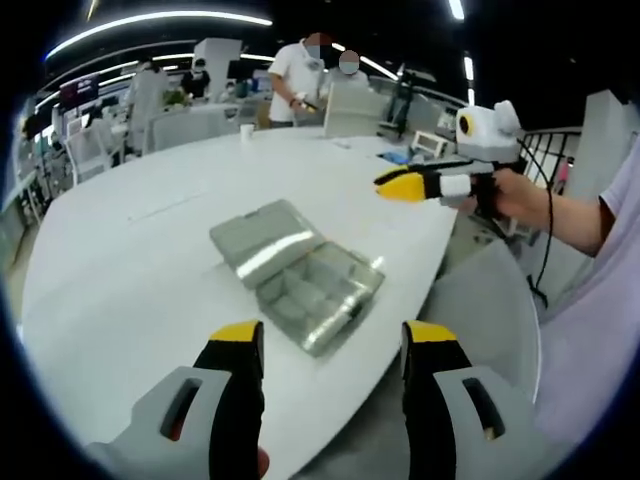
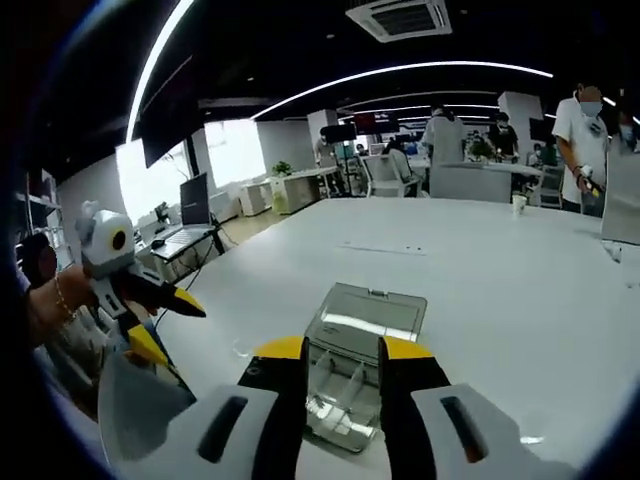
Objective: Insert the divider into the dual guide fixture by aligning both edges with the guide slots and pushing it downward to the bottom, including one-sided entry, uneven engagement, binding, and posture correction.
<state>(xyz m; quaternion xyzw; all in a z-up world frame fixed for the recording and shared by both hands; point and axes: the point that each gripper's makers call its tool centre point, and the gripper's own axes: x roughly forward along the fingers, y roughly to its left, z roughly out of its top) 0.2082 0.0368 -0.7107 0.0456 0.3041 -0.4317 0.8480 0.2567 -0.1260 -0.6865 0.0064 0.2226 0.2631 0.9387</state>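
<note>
I judge that I am at the very beginning, in the approach, before any grasp. The task's thing is the clear plastic compartment box (image 1: 298,275) with its hinged lid laid open; it lies on the white worktop (image 1: 150,230), near the near edge, and nothing touches it. In the left gripper view my left hand-held gripper (image 1: 335,345) hangs above the worktop edge with its yellow-tipped jaws wide apart and nothing between them, and the box is just beyond it. In the same view my right hand-held gripper (image 1: 392,184) is on the right, raised above the worktop and well apart from the box; its yellow jaws look together or almost together, and I see nothing in them. In the right gripper view the jaws of this hand-held gripper (image 2: 342,350) stand with a narrow gap, and the box (image 2: 355,375) is seen through this gap, further away, not clamped. The left hand-held gripper (image 2: 165,320) appears there on the left, off the side of the worktop (image 2: 480,260). Inside the tray I can see thin partition walls, but I cannot tell which piece is the loose divider or where the guide slots are. For the next move I think I must bring one hand-held gripper down to steady the box and the other to the divider, and then keep it upright so both edges enter together.
</note>
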